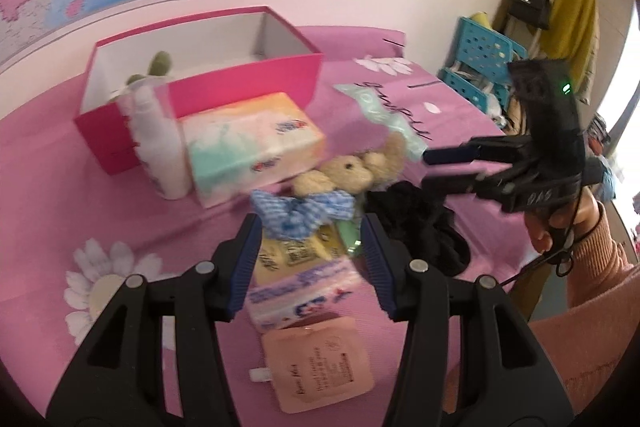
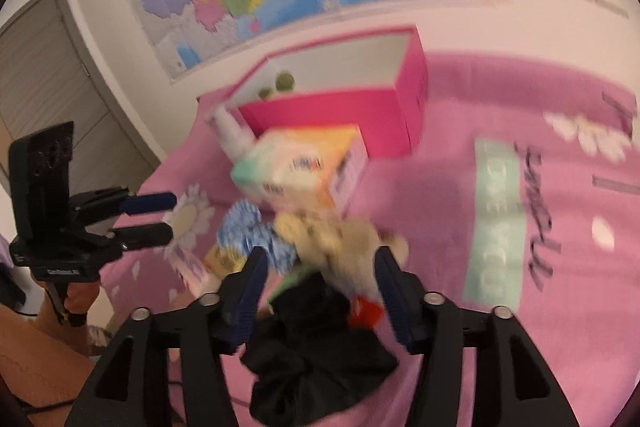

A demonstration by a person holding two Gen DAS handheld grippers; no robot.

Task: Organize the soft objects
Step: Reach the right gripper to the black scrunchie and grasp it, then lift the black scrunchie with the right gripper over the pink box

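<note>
On the pink bedspread lie a beige teddy bear (image 1: 352, 171) (image 2: 332, 239), a blue gingham scrunchie (image 1: 300, 211) (image 2: 248, 227) and a black fabric scrunchie (image 1: 420, 223) (image 2: 316, 339). Behind them stands an open pink box (image 1: 248, 75) (image 2: 332, 115) with a green plush toy (image 1: 160, 65) inside. My left gripper (image 1: 312, 227) (image 2: 171, 217) is open, its tips just short of the blue scrunchie. My right gripper (image 2: 322, 259) (image 1: 427, 169) is open above the black scrunchie and the bear, with its pads clear of both.
A large tissue pack (image 1: 252, 143) and a white bottle (image 1: 160, 147) stand against the box front. A small tissue pack (image 1: 304, 291), a peach sachet (image 1: 320, 363) and a yellow packet (image 1: 288, 255) lie under my left gripper. A mint-green pack (image 2: 496, 219) lies to the right.
</note>
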